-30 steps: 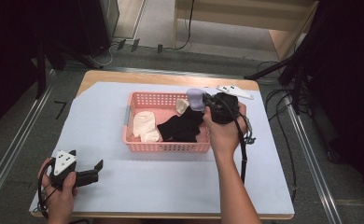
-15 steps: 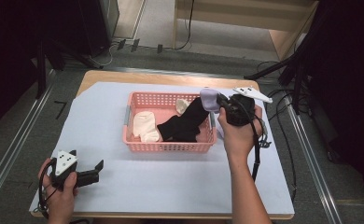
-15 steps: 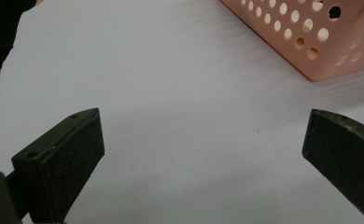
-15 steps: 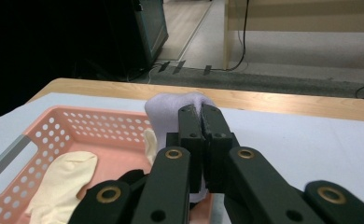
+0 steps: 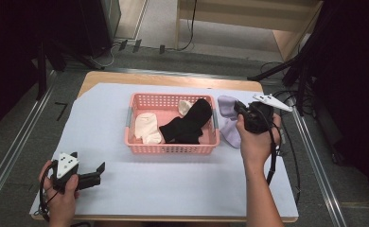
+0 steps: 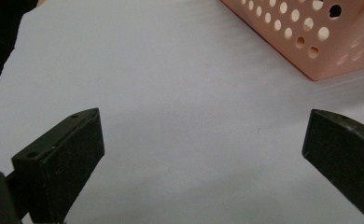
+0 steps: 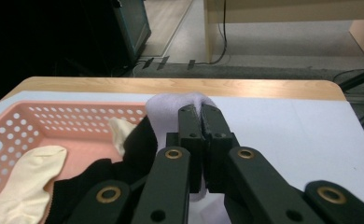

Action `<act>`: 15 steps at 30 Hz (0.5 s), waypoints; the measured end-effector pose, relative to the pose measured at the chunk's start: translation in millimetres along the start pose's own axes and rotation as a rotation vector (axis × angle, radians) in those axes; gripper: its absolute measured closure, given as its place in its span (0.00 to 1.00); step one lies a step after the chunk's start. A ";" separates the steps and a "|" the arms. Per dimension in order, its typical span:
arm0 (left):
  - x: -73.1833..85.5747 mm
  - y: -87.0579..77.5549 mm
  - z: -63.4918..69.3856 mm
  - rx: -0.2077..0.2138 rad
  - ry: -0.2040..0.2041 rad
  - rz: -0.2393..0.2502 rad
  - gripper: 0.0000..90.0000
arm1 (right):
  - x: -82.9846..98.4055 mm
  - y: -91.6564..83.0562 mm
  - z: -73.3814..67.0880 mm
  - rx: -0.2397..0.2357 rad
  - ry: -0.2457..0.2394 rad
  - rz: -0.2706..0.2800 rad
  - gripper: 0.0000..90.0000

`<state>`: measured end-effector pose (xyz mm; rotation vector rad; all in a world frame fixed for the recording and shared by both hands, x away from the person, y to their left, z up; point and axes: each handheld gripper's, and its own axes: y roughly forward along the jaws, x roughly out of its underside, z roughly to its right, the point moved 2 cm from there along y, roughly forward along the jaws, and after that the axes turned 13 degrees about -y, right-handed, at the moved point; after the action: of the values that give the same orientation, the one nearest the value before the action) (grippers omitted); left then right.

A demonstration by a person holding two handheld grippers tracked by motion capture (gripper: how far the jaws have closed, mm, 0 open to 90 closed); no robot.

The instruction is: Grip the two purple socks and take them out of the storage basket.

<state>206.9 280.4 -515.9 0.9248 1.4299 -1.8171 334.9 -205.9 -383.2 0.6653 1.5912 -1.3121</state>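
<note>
A lilac sock (image 5: 228, 118) hangs just right of the pink basket (image 5: 140, 102), its lower end touching the white table cover. My right gripper (image 5: 236, 108) is shut on the lilac sock (image 7: 171, 109), jaws pressed together on its top. A black sock (image 5: 187, 124) and a cream sock (image 5: 146, 127) lie in the basket; another cream piece (image 5: 185, 106) sits at its back. In the right gripper view the black sock (image 7: 124, 163) and the cream sock (image 7: 26, 179) lie in the basket (image 7: 40, 116). My left gripper (image 5: 100, 169) rests open near the front left corner, jaws wide apart over bare cover.
The basket's corner (image 6: 320, 42) lies ahead and to the right of the left gripper. The white cover (image 5: 173, 184) spans the wooden table (image 5: 173, 78). Cables (image 5: 291, 156) trail off the right edge. Metal rails run along both sides on the floor.
My right gripper has carried the lilac sock from above the basket's back right corner to the right, outside the basket, and lower. The left gripper has stayed put.
</note>
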 end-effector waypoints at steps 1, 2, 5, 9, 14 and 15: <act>0.0 0.1 0.1 0.001 -0.001 0.001 0.00 | 1.9 -0.3 2.2 0.004 0.002 -0.005 0.99; 0.0 0.1 0.0 0.000 0.000 0.001 0.00 | 3.7 -0.3 4.4 0.008 0.004 -0.007 0.99; 0.0 0.0 0.1 0.000 0.001 0.001 0.00 | 9.5 -0.4 10.1 0.019 0.021 -0.020 0.99; 0.1 -0.1 0.0 0.001 0.000 0.003 0.00 | 18.1 1.6 17.2 0.030 0.033 -0.032 0.99; 0.0 -0.3 -0.4 0.005 0.002 0.005 0.00 | 31.2 6.5 24.0 0.047 0.054 -0.054 0.99; -0.1 -0.3 -0.5 0.006 0.002 0.005 0.00 | 34.2 7.5 25.2 0.051 0.057 -0.061 0.99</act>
<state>206.8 280.9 -515.8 0.9333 1.4228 -1.8180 335.1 -232.8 -416.9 0.6963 1.6397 -1.3933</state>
